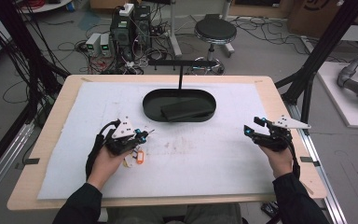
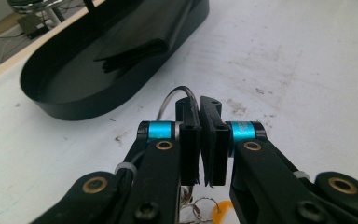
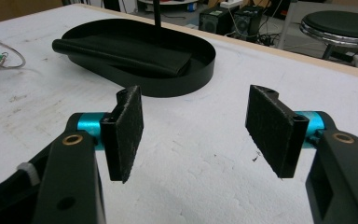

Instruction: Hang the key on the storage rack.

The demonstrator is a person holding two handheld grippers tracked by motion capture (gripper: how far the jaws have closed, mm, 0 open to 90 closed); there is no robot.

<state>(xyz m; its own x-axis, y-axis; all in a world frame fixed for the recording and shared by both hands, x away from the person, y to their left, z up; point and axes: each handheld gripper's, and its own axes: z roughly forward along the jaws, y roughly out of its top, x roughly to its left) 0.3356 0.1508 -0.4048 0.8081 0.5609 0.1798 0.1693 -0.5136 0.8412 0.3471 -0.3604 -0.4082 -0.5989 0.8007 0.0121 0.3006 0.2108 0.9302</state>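
Observation:
My left gripper is shut on a thin wire key ring, whose loop rises from between the closed pads. Under it hang an orange tag and a white tag, low over the white mat. The small rings and the orange tag show below the jaws in the left gripper view. My right gripper is at the right of the mat, open with nothing between its pads. In the right gripper view the wire ring appears far left.
A black oval tray sits at the middle back of the mat with a folded black item inside and a thin black post behind it. A stool, computers and cables are on the floor beyond the table.

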